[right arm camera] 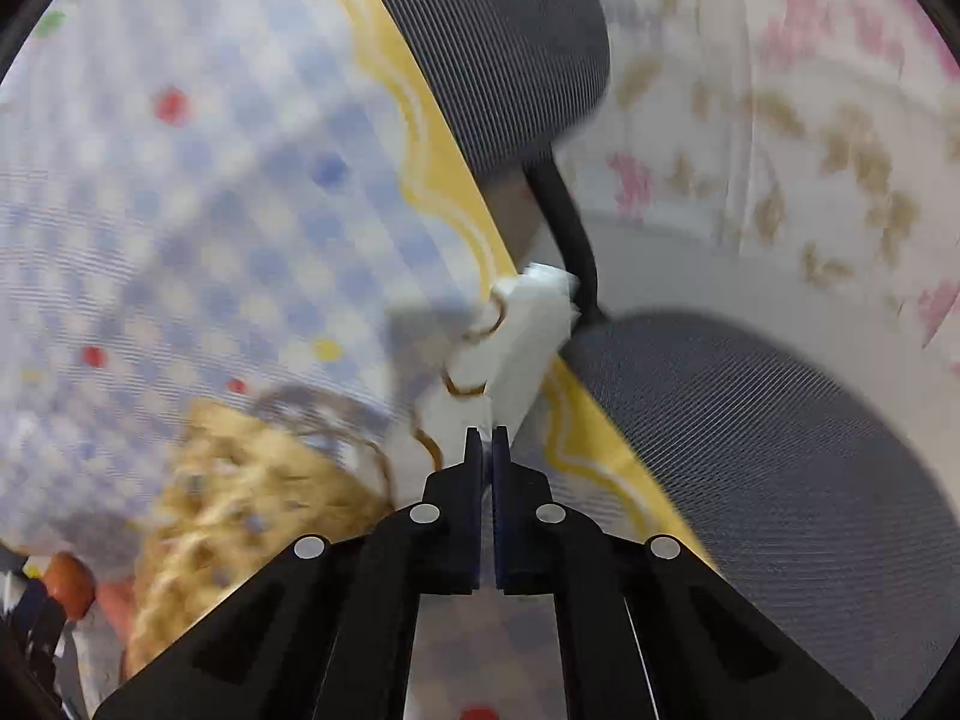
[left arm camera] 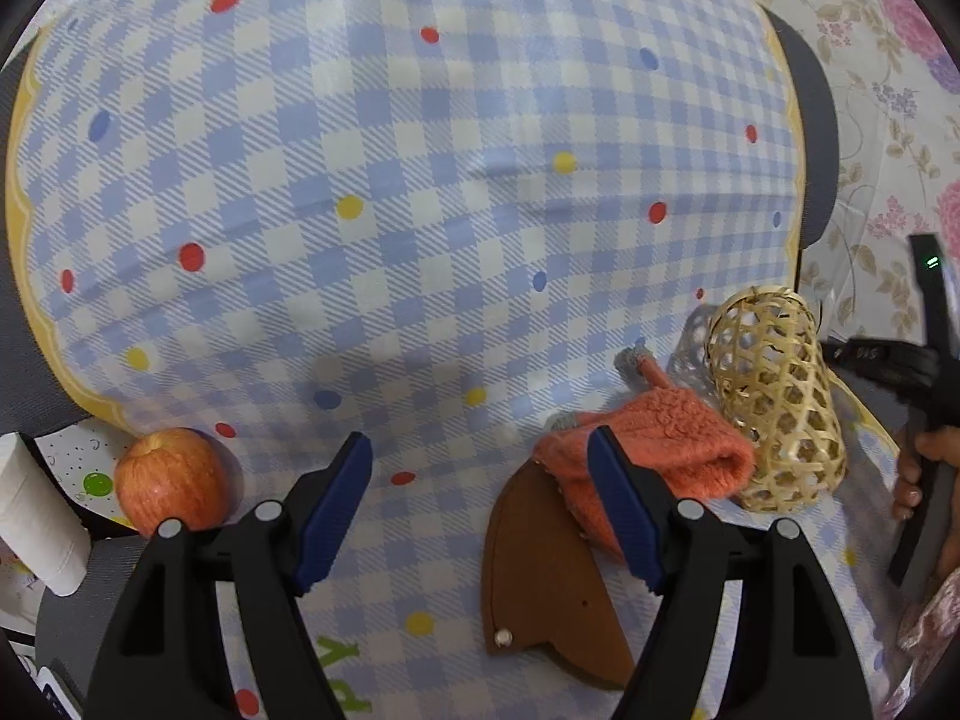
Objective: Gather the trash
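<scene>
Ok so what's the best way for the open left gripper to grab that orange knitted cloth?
Grip the orange knitted cloth at its thick folded roll on the right, coming from above. That bulge stands proud of the tablecloth; the left gripper already straddles its left end.

White crumpled paper [right arm camera: 534,330] with brown stains, at tablecloth's yellow edge.

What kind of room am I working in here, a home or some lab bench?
Most likely a home, at a dining or work table: a checked, dotted tablecloth, grey mesh chairs pushed up to it, floral fabric behind, and household bits such as an apple and woven basket.
</scene>
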The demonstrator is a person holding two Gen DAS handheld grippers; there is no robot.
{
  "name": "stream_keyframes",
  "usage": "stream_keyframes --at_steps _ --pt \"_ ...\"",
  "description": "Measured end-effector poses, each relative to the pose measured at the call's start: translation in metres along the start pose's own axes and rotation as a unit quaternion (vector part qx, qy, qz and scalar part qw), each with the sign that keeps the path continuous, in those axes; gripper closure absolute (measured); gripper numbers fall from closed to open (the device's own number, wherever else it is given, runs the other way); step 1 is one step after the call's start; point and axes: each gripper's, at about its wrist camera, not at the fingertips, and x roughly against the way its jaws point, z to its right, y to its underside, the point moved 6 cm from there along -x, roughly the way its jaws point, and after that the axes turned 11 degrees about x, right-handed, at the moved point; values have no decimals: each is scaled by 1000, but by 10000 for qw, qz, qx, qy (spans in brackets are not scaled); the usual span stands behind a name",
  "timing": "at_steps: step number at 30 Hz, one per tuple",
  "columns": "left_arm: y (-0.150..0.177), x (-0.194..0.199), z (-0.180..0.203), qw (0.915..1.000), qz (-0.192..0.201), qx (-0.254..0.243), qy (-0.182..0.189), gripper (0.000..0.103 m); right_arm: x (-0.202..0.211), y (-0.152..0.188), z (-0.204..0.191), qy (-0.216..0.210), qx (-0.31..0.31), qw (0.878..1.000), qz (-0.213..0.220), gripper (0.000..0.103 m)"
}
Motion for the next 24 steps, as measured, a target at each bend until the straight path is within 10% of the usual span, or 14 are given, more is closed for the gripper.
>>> stream_keyframes --at_steps 9,24 --pt "10 37 -1 9998 145 57 123 31 118 8 -12 42 864 9942 635 101" --pt "59 32 5 9990 -441 -31 114 22 156 70 -31 -16 1079 9924 590 101"
